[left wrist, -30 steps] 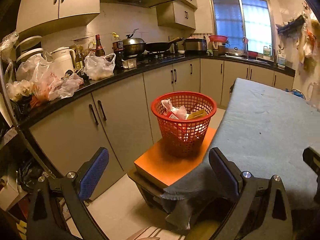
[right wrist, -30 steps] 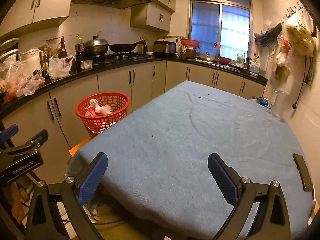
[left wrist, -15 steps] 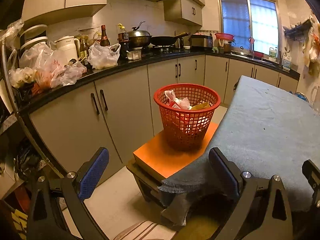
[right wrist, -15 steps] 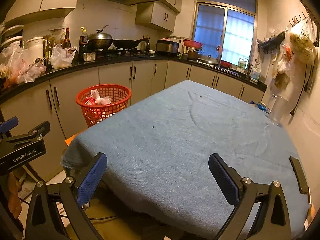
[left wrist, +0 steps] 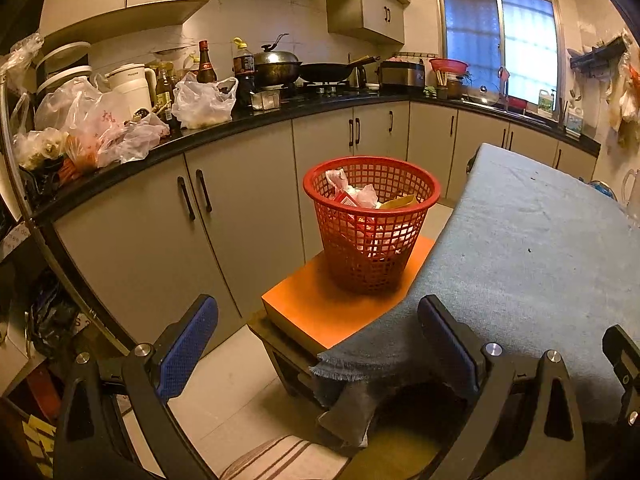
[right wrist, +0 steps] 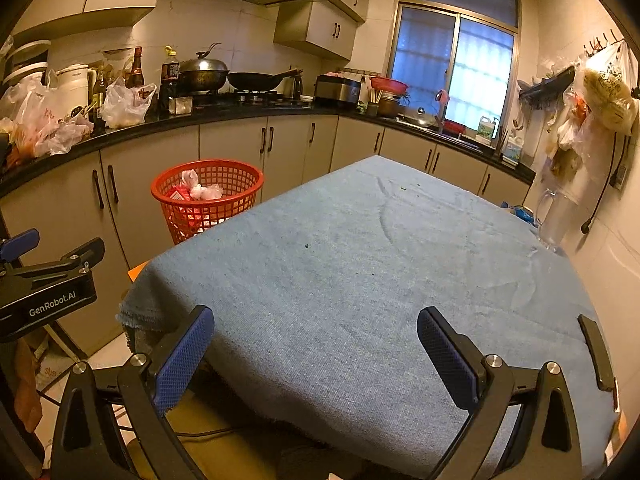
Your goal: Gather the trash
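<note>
Both my grippers, left (left wrist: 318,344) and right (right wrist: 316,352), have drawn back from the counter (right wrist: 360,260), fingers apart and empty. The trash (left wrist: 360,196) lies in the basket (left wrist: 372,248) off the counter's left edge; collection looks finished.

Basket (left wrist: 372,224): red plastic lattice, slightly glossy; contents crumpled paper and wrappers (left wrist: 362,196). Table cover (right wrist: 360,272): blue-grey woven cloth, matt, rough, frayed at the corner edge; stool top (left wrist: 320,308) smooth orange, satin finish. Gripper pads (right wrist: 182,364): blue textured rubber-like facing on matt black plastic fingers with bright metal screws; worktop (left wrist: 280,110) black, glossy.
</note>
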A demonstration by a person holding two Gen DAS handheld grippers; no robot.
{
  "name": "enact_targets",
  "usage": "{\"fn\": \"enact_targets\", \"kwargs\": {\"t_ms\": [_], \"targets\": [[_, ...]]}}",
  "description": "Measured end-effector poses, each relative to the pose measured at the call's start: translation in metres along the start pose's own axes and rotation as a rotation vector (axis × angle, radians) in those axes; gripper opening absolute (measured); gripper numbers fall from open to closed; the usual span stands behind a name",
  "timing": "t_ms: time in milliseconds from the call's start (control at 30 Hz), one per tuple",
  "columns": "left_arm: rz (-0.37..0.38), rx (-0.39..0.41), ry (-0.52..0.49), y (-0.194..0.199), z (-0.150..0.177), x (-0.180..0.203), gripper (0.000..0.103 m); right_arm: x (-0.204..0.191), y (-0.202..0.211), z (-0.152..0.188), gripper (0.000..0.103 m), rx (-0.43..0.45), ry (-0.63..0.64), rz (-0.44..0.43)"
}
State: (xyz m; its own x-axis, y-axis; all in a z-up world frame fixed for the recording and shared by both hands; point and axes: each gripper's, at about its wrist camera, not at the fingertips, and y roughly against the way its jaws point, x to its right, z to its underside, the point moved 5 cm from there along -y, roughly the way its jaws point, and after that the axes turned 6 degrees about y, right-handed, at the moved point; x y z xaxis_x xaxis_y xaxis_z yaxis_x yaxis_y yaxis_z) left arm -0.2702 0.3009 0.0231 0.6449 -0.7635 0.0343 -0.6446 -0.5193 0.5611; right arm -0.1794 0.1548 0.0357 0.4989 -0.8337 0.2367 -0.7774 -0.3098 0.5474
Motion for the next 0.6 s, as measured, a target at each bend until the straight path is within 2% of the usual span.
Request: {"fn": "enact_targets", "kwargs": {"t_ms": [600], "targets": [[0.005, -0.005, -0.004, 0.0007, -0.0015, 0.0022, 0.099, -0.0025, -0.0006, 0.0015, 0.103, -0.005, 0.003, -0.002]]}}
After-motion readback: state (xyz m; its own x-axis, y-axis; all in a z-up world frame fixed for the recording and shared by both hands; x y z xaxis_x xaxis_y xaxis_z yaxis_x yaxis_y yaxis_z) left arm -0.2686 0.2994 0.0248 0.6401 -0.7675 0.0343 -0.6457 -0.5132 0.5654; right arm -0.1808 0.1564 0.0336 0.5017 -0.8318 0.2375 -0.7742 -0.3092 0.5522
